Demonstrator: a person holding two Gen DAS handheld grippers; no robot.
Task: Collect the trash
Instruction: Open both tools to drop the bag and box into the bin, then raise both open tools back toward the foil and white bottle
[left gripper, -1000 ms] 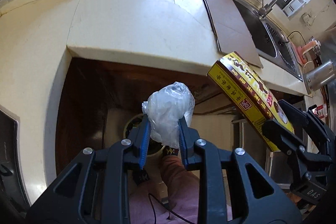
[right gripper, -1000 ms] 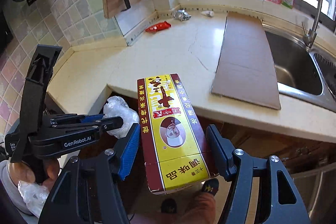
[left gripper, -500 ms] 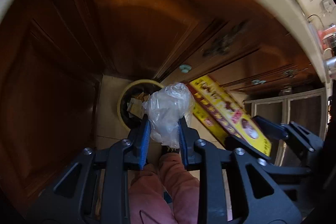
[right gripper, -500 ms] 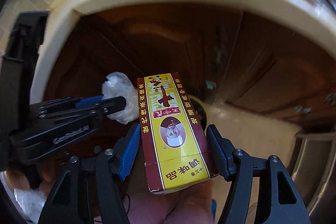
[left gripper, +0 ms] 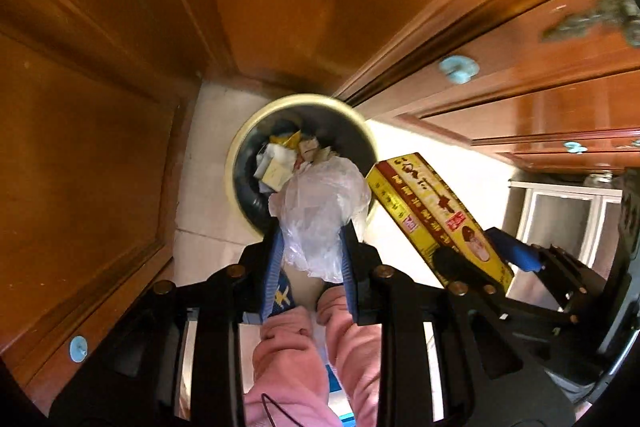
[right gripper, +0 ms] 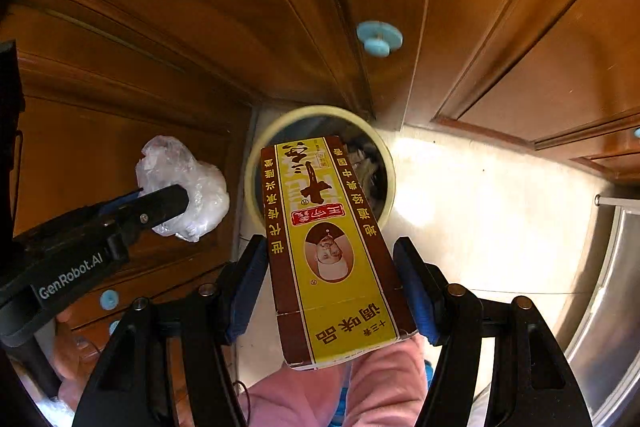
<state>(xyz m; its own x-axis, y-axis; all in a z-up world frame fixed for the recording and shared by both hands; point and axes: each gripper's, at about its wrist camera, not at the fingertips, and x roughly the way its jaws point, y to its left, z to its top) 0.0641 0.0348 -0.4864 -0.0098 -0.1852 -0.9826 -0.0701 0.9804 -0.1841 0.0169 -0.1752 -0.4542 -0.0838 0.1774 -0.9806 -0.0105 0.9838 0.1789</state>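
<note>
In my left-hand camera the wooden cabinet doors (left gripper: 100,155) fill the left side and the top of the frame. At centre stands the round trash bin (left gripper: 237,163) with its pale yellow rim, on a light tiled floor (left gripper: 208,131), and crumpled paper scraps (left gripper: 280,163) lie inside it. Just below the bin, my left gripper (left gripper: 314,247) pinches a crumpled clear plastic bag (left gripper: 320,207) between its blue pads; the jaws stand narrow and the bag bulges above them, overlapping the bin's lower rim in the picture. Under the gripper my pink trouser legs (left gripper: 288,355) show. At right centre the yellow and brown seasoning box (left gripper: 432,211) slants down toward the lower right, where my right gripper's dark fingers hold its far end. Pale blue knobs (left gripper: 459,67) dot the cabinet doors at upper right.

In my right-hand camera the left gripper comes in from the left edge, the plastic bag in its tip at centre left, beside the bin and not over it. The bin sits at centre with the seasoning box lying across its opening in the picture. My right gripper (right gripper: 334,283) clamps the box by its long sides, jaws spread wide around it. To the right lies bright floor, and a metal appliance edge (right gripper: 608,307) curves at the far right.
</note>
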